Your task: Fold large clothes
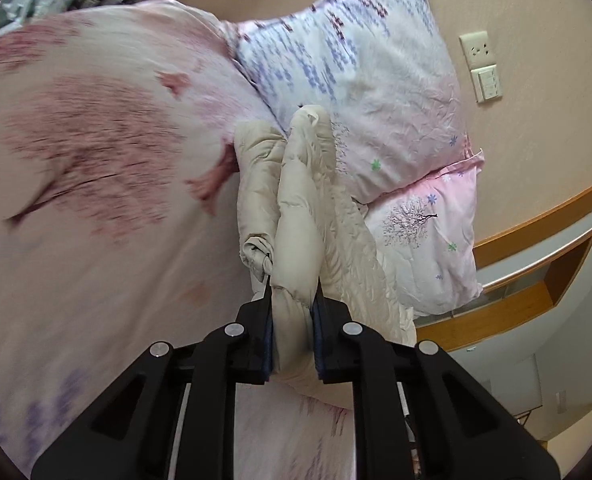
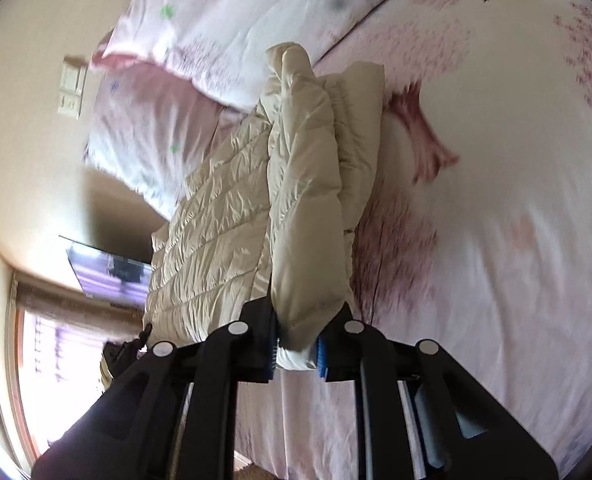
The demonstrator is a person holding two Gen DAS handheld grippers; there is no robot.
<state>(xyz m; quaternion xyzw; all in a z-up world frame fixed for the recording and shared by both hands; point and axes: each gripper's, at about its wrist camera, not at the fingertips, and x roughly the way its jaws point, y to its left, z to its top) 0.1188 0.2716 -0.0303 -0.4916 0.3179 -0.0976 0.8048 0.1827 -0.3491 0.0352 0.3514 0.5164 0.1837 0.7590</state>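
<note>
A bed point(image 1: 95, 240) with pink tree-print bedding is carrying the cream puffer jacket point(image 2: 296, 180). The left gripper point(image 1: 292, 344) and right gripper point(image 2: 296, 346) are each pinching a puffy fold; slick padding could be slipping free, collapsing the fold.

Between the jaws of the left gripper point(image 1: 291, 340) a cream quilted jacket point(image 1: 296, 208) is showing a smooth, faintly glossy puffed cloth. The right gripper point(image 2: 296, 354), matt black plastic with shiny metal pins, is pinching the same crinkled fabric. Beyond the jaws, the bed sheet point(image 2: 496, 240) is looking like soft matt printed cotton.
</note>
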